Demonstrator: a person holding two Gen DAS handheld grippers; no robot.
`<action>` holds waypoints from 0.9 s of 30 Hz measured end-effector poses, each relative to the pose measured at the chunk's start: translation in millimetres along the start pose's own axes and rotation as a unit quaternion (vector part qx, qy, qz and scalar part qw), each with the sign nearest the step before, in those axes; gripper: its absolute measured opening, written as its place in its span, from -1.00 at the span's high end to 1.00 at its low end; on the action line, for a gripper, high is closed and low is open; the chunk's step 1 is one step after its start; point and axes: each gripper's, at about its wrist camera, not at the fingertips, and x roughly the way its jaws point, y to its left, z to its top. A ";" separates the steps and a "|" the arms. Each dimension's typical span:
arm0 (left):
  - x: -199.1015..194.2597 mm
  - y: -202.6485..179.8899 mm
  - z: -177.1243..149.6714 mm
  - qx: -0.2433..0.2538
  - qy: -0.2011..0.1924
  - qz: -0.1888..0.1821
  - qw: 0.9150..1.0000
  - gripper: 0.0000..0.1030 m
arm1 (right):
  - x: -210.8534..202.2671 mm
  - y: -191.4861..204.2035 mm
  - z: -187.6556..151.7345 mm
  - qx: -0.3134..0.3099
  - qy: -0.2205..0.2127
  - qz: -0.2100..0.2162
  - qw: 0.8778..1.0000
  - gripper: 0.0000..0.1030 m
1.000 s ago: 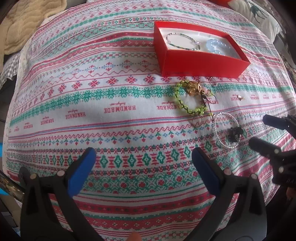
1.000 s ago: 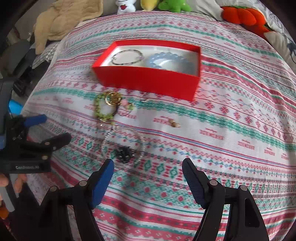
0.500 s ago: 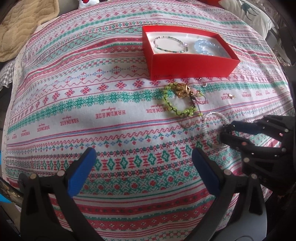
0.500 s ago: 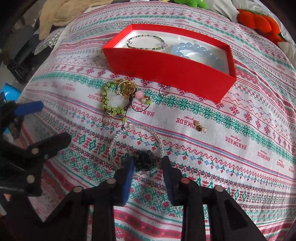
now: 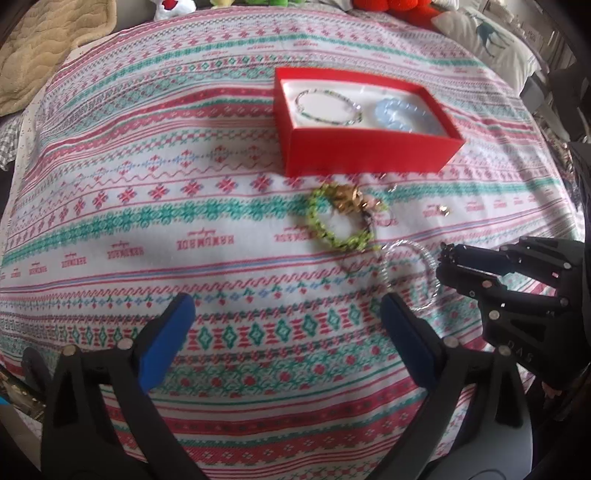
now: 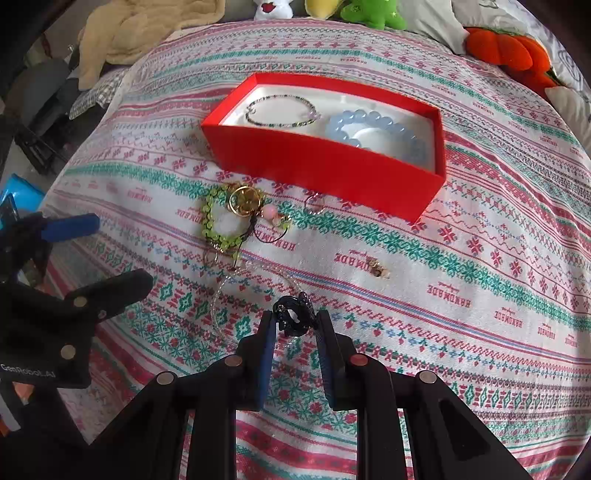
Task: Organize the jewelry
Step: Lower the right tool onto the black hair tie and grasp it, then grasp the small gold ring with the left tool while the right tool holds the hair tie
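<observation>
My right gripper (image 6: 294, 320) had its blue pads pinched in on a small black beaded piece (image 6: 293, 314), which sat right at the fingertips, lifted a little off the patterned cloth (image 6: 461, 258). From the left wrist view the same right gripper (image 5: 445, 260) reached in from the right edge, its tips touching the clear beaded bracelet (image 5: 408, 273) that lay flat on the cloth. I could not tell whether the black piece was tied to that clear ring or merely over it.

My left gripper (image 5: 284, 332) hung wide apart with nothing between its pads, low over bare cloth and well short of any jewelry.

Just beyond the clear bracelet lay the green beaded bracelet (image 6: 221, 225), tangled with a gold ring charm (image 6: 245, 201) and pink beads. A thin ring (image 6: 314, 204) rested near the red box (image 6: 332, 173), close to its front wall, and a small gold earring (image 6: 376, 266) sat alone to the right.

The box stood behind the tangle, with a thin dark-beaded bracelet (image 6: 280, 110) and a pale blue beaded bracelet (image 6: 373, 133) side by side inside it. The cloth to the right of the earring was bare, as was the wide stretch to the left of the green bracelet. Plush toys (image 6: 369, 13) lined the far edge.
</observation>
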 end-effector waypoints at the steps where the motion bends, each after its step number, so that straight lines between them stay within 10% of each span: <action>1: -1.3 -0.8 1.1 -0.001 -0.004 -0.007 1.000 -0.85 | -2.0 -2.0 0.4 0.002 -0.002 0.001 1.000 0.57; 15: 6.1 2.8 28.4 -0.063 -0.017 -0.097 0.993 0.21 | -21.2 -40.2 2.5 0.047 -0.019 0.006 0.999 0.57; 27: 30.2 -23.1 56.2 -0.077 -0.008 -0.080 0.994 0.38 | -19.6 -56.5 5.0 0.070 -0.017 0.002 0.997 0.57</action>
